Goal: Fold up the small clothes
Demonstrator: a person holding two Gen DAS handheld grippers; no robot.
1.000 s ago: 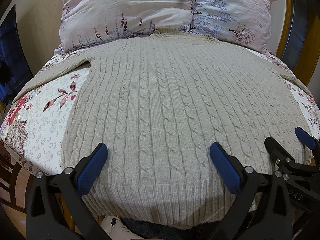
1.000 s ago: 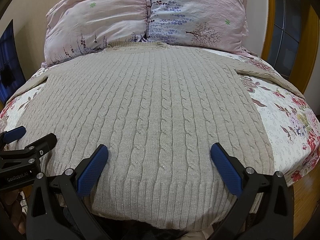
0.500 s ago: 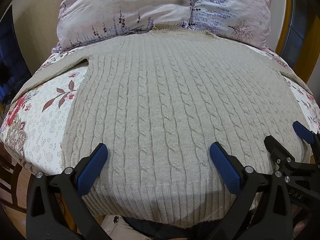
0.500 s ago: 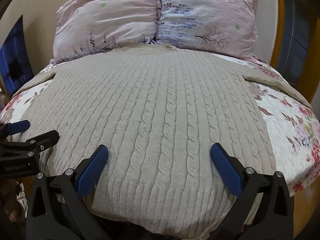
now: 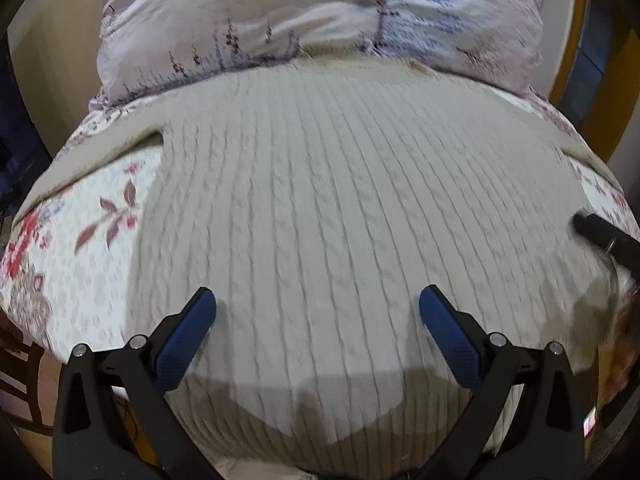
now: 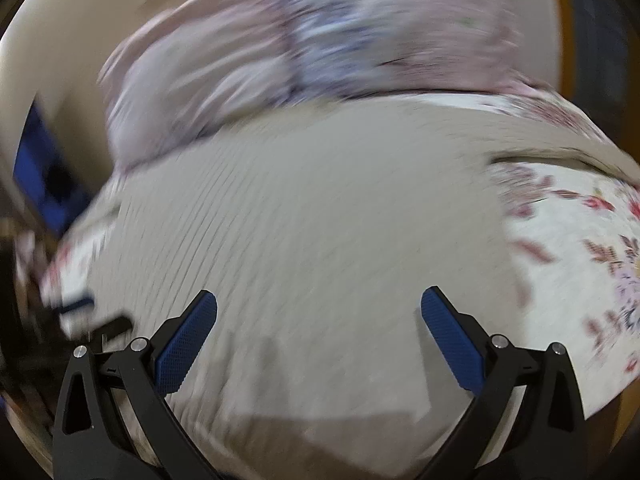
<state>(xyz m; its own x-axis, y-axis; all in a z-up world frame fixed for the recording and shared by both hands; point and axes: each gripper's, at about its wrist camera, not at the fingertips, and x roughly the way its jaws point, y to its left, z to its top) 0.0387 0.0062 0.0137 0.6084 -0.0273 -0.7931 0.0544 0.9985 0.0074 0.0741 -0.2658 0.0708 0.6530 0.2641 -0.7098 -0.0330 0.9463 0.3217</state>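
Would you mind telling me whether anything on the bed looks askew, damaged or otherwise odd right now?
Nothing stands out. The beige sweater lies flat on the floral bedspread, collar toward the pillows. Both the left gripper and right gripper are open and empty.

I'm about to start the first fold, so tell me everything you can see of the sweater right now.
The sweater is a beige cable-knit pullover with a ribbed hem, spread flat and unfolded on the floral bedspread. Its sleeves run outward to both sides, and its collar end meets the pillows. The hem hangs over the near bed edge. The left gripper and right gripper are both open above its lower part, gripping nothing. Motion blur hides finer detail.
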